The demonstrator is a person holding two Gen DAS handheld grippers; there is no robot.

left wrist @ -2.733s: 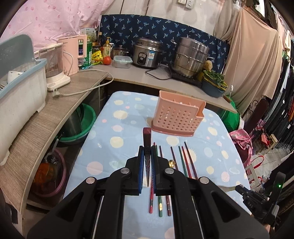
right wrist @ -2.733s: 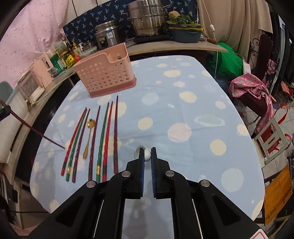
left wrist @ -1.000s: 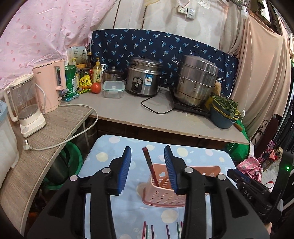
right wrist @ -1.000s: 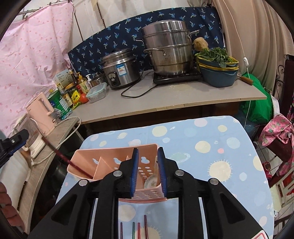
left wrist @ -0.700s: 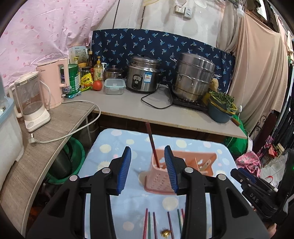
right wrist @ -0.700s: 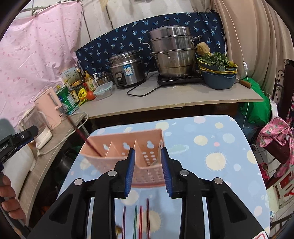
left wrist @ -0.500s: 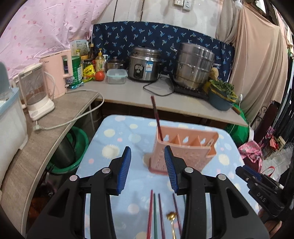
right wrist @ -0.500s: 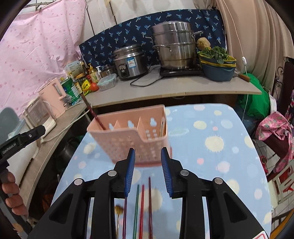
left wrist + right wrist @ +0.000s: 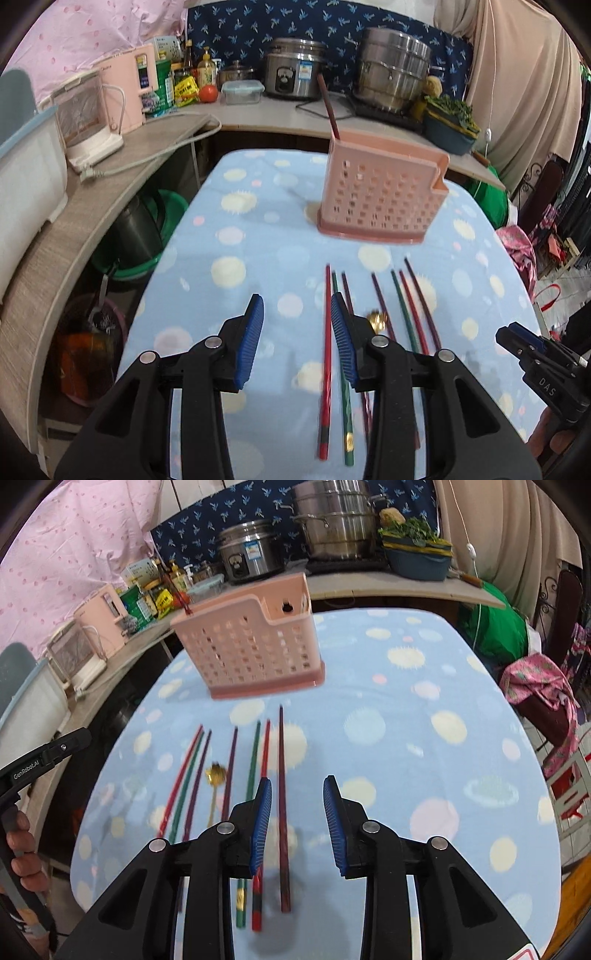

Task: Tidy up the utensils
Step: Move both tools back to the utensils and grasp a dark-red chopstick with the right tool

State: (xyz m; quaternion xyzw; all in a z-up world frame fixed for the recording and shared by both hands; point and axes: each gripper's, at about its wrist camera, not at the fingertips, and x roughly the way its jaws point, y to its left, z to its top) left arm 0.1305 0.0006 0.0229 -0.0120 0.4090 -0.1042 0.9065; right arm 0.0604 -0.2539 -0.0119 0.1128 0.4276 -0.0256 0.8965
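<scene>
A pink perforated utensil basket (image 9: 380, 195) stands on the blue dotted tablecloth (image 9: 258, 243), also in the right wrist view (image 9: 251, 653). One dark red chopstick (image 9: 328, 107) stands in its left corner. Several red, green and maroon chopsticks (image 9: 327, 354) and a gold spoon (image 9: 215, 775) lie in a row in front of it. My left gripper (image 9: 297, 328) is open and empty, low over the leftmost chopsticks. My right gripper (image 9: 297, 812) is open and empty over the rightmost maroon chopstick (image 9: 282, 805).
A counter behind holds a rice cooker (image 9: 293, 75), steel steamer pot (image 9: 393, 79), pink kettle (image 9: 127, 92) and a bowl of greens (image 9: 448, 125). A green basin (image 9: 155, 236) sits under the counter at left. A chair with pink cloth (image 9: 543, 698) stands at right.
Both grippers let go of what they held into the basket, opened, pulled back from it and dropped low over the row of chopsticks on the cloth.
</scene>
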